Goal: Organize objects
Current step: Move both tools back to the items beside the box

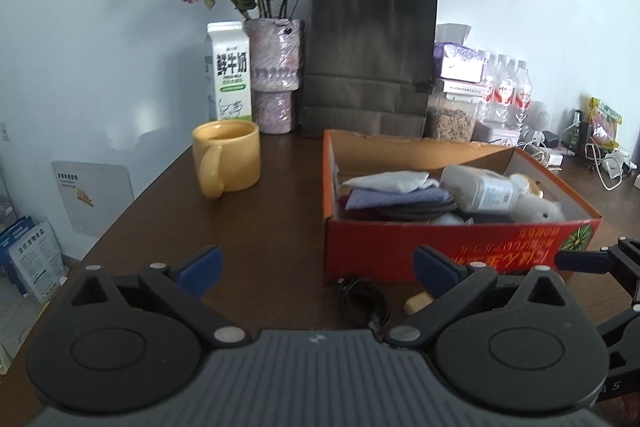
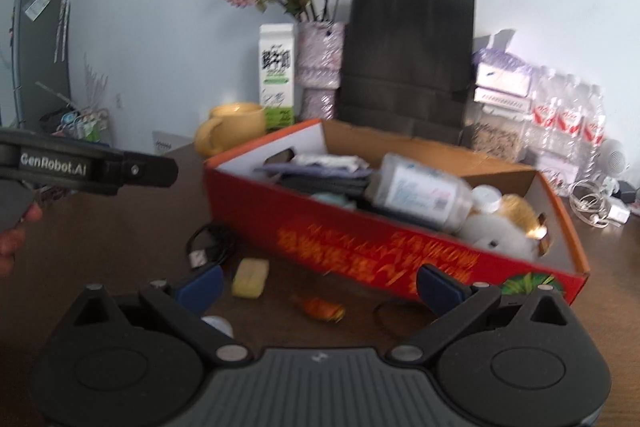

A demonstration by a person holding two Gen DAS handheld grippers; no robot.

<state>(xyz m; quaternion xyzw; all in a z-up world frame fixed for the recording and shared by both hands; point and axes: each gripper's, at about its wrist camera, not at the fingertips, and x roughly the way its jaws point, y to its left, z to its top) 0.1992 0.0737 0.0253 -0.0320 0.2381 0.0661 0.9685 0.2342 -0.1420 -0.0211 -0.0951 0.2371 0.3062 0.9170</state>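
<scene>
Red cardboard box (image 2: 360, 243) sits on dark wooden surface (image 1: 256, 227), holding clear bottle (image 2: 420, 191), white plush toy (image 2: 500, 239), folded cloths (image 1: 396, 193). We hold left gripper (image 1: 318, 271) near box's left end, fingers wide apart, empty. We hold right gripper (image 2: 320, 285) near box front, fingers also spread, nothing between. Loose on surface just near of box: black cable (image 2: 208, 245), yellow block (image 2: 250, 277), orange wrapped piece (image 2: 320, 308), black loop (image 2: 394, 319). Yellow mug (image 1: 226, 157) left of box; milk carton (image 1: 228, 71), black paper bag (image 1: 368, 59) far behind.
</scene>
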